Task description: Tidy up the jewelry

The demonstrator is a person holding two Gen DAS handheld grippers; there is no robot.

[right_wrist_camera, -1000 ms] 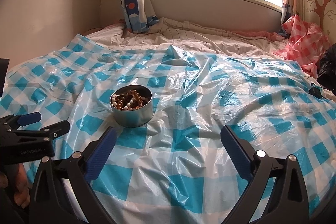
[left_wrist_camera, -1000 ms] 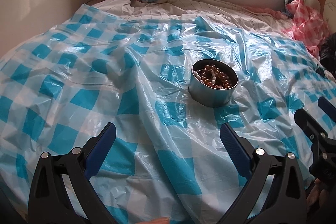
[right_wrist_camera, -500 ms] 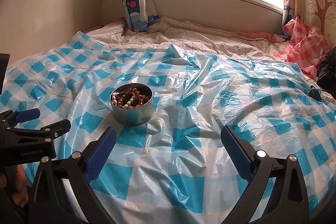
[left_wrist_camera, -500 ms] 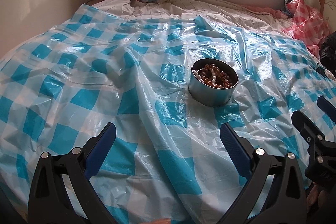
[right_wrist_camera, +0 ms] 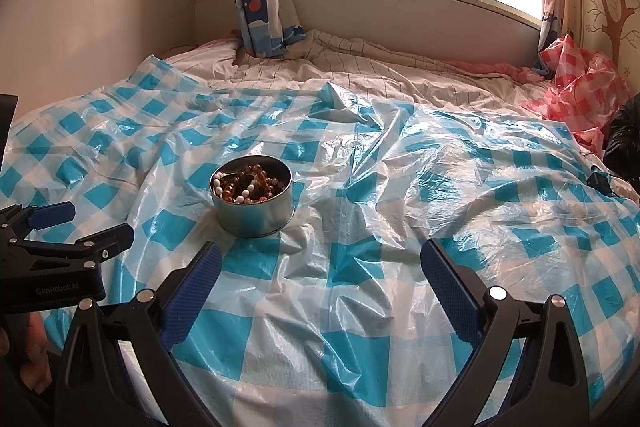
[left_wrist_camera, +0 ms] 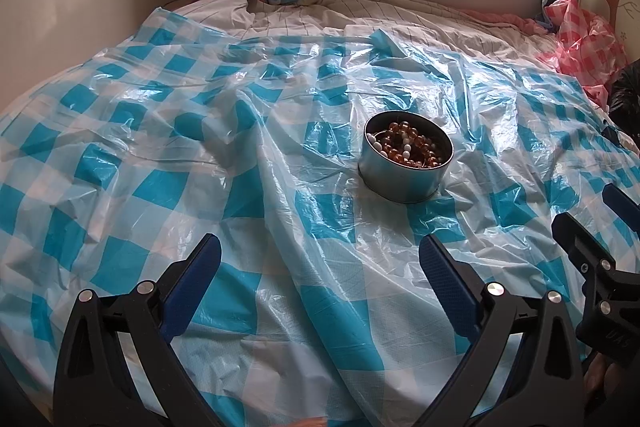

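Checked sheet carries my tin; beads tangle unreadably inside; both grippers gape, holding nothing.

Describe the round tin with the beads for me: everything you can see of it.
The tin is a short, round, lidless can of dull silvery metal, standing upright on the blue-and-white checked plastic sheet over the bed. Amber-brown beads and strung white beads lie heaped in it below the rim. Both grippers are open, short of it; only the sheet touches it.
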